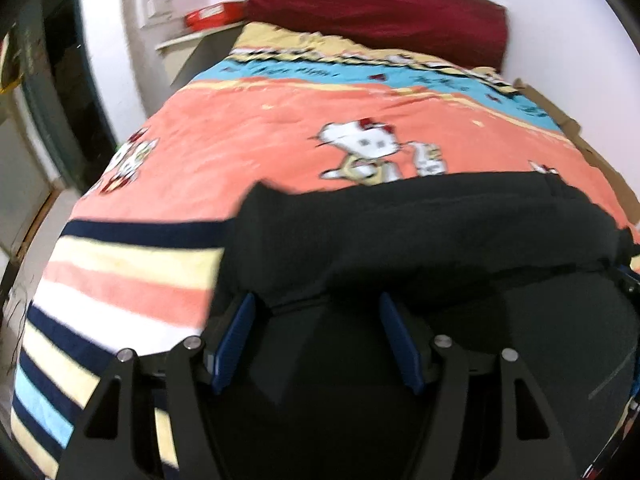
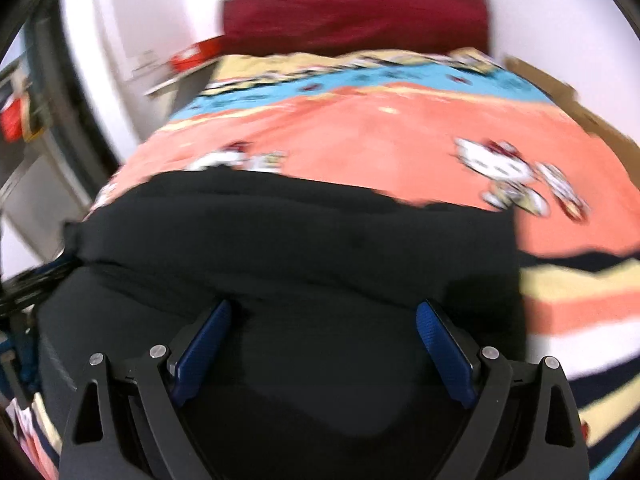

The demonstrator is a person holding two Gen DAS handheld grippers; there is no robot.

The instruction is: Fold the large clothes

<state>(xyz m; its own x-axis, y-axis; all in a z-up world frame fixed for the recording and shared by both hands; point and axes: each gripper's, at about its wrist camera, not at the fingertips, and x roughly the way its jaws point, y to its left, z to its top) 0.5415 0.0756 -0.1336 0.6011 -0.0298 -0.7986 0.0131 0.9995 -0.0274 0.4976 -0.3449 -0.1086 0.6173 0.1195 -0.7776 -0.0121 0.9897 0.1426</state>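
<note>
Over the bed now, both wrist views blurred. The black garment (image 1: 420, 232) lies across the lower half of the left wrist view, spread on the cartoon-cat blanket (image 1: 248, 132), its upper edge running from centre-left to the right side of the frame. The left gripper (image 1: 318, 320) sits at the bottom centre, its blue pads (image 1: 236, 340) standing apart, dark cloth showing in the gap beneath them and nothing pinched between them. Whether the tips touch the fabric cannot be told.

In the right wrist view, the same black garment (image 2: 296, 240) fills the middle and lower left, its far edge ragged against the orange of the blanket (image 2: 400, 136). The right gripper (image 2: 324, 316) hangs at the bottom centre with its jaws spread wide, blue pads (image 2: 444, 348) well apart, only cloth lying below the gap and no fold clamped.

At the top of both views a dark red pillow (image 1: 376, 8) leans against the white wall at the head of the bed. A red box (image 1: 212, 14) rests on a ledge at the upper left. Brown cardboard (image 1: 580, 140) lines the right edge of the bed. The blanket's stripes (image 1: 100, 292) run along the lower left.
</note>
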